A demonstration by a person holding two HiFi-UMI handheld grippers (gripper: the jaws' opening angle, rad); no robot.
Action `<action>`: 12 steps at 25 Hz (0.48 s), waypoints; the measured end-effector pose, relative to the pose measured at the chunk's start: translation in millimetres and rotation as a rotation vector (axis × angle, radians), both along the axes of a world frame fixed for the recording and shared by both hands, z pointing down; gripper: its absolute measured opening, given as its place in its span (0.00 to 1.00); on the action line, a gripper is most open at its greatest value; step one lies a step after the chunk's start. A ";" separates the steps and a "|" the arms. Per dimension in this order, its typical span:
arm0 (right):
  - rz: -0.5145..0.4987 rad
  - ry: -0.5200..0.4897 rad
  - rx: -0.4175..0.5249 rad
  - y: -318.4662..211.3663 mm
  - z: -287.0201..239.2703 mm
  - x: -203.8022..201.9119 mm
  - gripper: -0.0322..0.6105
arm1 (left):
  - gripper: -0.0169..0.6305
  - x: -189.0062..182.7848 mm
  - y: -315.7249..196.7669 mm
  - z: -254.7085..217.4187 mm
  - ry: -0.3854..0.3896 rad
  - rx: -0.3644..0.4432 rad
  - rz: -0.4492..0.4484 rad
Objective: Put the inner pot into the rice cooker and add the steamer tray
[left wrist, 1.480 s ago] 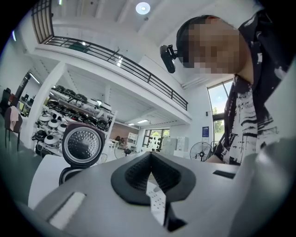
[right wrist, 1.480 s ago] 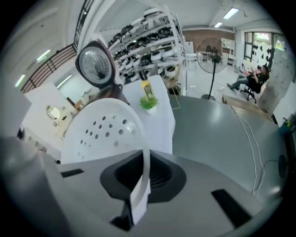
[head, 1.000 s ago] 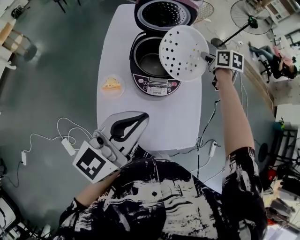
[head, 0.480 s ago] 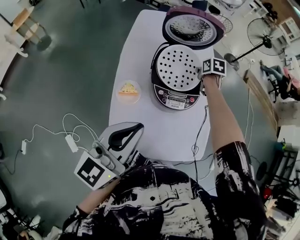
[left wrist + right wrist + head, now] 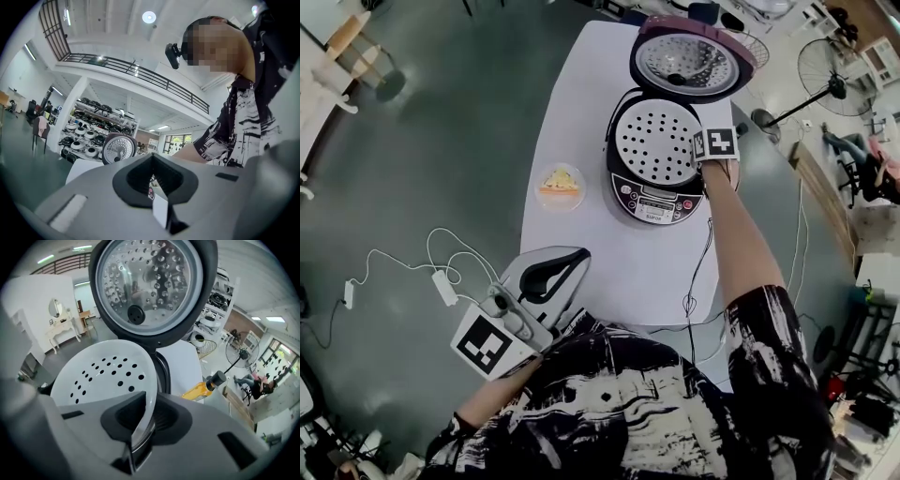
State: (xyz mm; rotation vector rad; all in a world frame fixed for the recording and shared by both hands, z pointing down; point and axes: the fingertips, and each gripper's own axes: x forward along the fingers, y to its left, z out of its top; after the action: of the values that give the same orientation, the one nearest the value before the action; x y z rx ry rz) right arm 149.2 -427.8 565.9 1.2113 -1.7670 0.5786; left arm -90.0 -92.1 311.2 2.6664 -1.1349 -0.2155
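The black rice cooker (image 5: 654,192) stands on the white table (image 5: 619,267) with its lid (image 5: 692,61) up. The white perforated steamer tray (image 5: 656,145) lies level across the cooker's mouth and hides the inner pot. My right gripper (image 5: 699,157) is at the tray's right edge, shut on its rim. In the right gripper view the tray (image 5: 101,376) runs edge-on between the jaws of the right gripper (image 5: 140,427), under the lid (image 5: 150,282). My left gripper (image 5: 579,253) hangs over the table's near edge, shut and empty. In its own view the left gripper (image 5: 151,157) points level toward the cooker.
A small clear dish of yellow food (image 5: 560,183) sits left of the cooker. A bottle of yellow liquid (image 5: 202,387) stands beyond the cooker's right side. A power cable (image 5: 698,272) hangs off the table's right edge. Cables and an adapter (image 5: 442,286) lie on the floor at left.
The right gripper brought the tray down from a tilted hold above the cooker until it lies flat on the cooker's mouth. The left gripper stayed near the table's front edge.
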 end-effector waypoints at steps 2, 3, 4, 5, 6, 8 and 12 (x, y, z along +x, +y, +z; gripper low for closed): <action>-0.031 0.008 0.031 1.3 -3.1 -2.3 0.12 | 0.03 1.2 0.9 -3.0 0.002 0.012 0.007; -0.041 -0.004 0.047 2.4 -4.5 -3.8 0.16 | 0.03 2.6 1.4 -3.5 0.002 0.014 0.012; -0.044 -0.027 0.062 3.7 -5.6 -5.6 0.22 | 0.03 4.4 2.0 -3.1 0.001 0.011 0.017; -0.042 -0.057 0.075 5.3 -6.5 -7.2 0.24 | 0.03 6.6 2.4 -2.7 0.000 0.007 0.023; -0.038 -0.088 0.087 7.1 -7.3 -8.7 0.26 | 0.03 9.2 2.5 -2.6 -0.002 0.007 0.030; -0.038 -0.132 0.102 10.6 -7.4 -10.4 0.31 | 0.03 15.7 2.2 -3.8 -0.005 0.011 0.046; -0.070 -0.139 0.115 15.6 -7.9 -7.4 0.35 | 0.03 33.2 3.1 -7.8 -0.005 0.017 0.073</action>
State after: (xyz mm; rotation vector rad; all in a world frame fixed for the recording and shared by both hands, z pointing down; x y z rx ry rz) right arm 141.9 -412.3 558.0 1.2069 -1.9748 0.5373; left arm -56.9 -89.0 303.4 2.7186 -1.0395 -0.2059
